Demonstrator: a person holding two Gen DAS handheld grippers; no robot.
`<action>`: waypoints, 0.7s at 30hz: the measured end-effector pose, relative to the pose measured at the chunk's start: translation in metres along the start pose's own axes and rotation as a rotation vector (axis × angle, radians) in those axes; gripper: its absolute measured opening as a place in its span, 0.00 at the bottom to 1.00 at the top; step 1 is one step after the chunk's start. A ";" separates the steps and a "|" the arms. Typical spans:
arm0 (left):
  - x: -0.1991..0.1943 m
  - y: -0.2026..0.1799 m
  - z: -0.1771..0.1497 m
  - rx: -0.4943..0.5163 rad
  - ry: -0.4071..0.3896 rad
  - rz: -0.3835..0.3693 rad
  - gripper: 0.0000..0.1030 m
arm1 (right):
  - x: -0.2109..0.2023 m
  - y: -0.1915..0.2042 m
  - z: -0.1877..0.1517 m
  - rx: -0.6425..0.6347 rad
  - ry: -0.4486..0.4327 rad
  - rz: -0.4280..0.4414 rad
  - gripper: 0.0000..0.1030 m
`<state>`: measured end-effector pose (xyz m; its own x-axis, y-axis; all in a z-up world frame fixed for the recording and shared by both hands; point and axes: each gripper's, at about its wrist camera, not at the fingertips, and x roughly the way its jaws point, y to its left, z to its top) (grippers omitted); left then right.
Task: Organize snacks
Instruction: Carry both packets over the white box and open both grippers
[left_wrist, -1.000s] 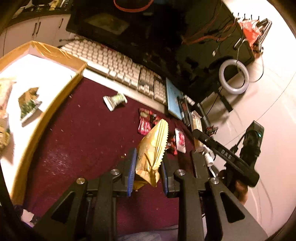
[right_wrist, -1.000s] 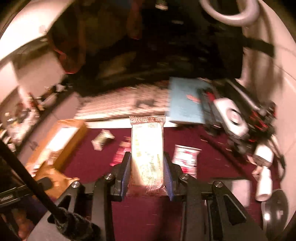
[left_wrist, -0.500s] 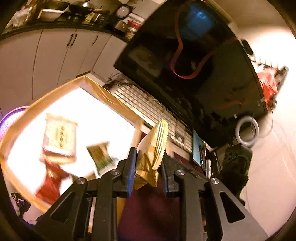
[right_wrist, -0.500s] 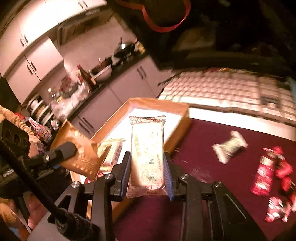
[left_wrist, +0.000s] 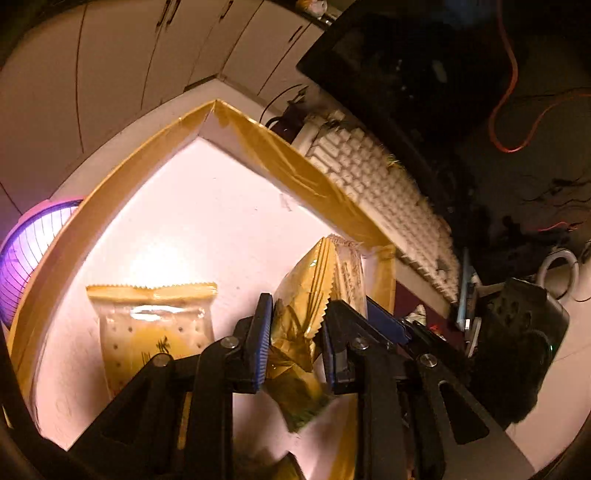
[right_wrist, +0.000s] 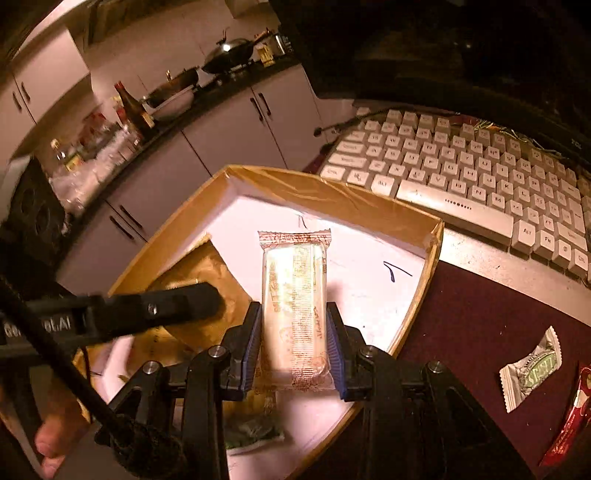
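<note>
My left gripper (left_wrist: 295, 343) is shut on a gold foil snack packet (left_wrist: 303, 302) and holds it over the open cardboard box (left_wrist: 280, 158). A cracker packet (left_wrist: 155, 328) lies on the box's white floor. My right gripper (right_wrist: 293, 343) is shut on a clear wrapped wafer bar (right_wrist: 293, 302), held upright above the same box (right_wrist: 332, 199). The left gripper's finger and its gold packet (right_wrist: 199, 280) show at the left of the right wrist view. The wafer bar (left_wrist: 351, 273) shows just behind the gold packet in the left wrist view.
A white keyboard (right_wrist: 461, 162) lies behind the box, under a dark monitor (left_wrist: 424, 55). On the maroon mat (right_wrist: 480, 332) lie a white-green candy (right_wrist: 532, 369) and a red packet (right_wrist: 565, 421). A green snack packet (right_wrist: 255, 432) lies in the box. A purple basket (left_wrist: 26, 251) stands left of the box.
Both grippers have swung left from the mat to over the box, each still holding its snack, and now sit lower and closer to the box floor.
</note>
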<state>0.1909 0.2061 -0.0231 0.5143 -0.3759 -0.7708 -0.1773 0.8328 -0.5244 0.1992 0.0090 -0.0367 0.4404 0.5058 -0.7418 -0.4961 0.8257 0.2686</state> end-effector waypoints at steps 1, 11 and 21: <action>0.003 -0.001 0.001 0.005 -0.002 0.018 0.25 | 0.000 0.002 -0.001 -0.014 -0.006 -0.011 0.32; -0.004 0.001 0.002 0.004 -0.064 0.172 0.42 | -0.003 0.005 -0.003 -0.031 -0.008 0.039 0.43; -0.074 -0.081 -0.102 0.182 -0.360 0.179 0.78 | -0.118 -0.045 -0.074 0.063 -0.169 0.170 0.60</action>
<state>0.0818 0.1246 0.0395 0.7544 -0.0805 -0.6515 -0.1560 0.9421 -0.2970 0.1143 -0.1065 -0.0064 0.4764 0.6690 -0.5705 -0.5281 0.7365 0.4227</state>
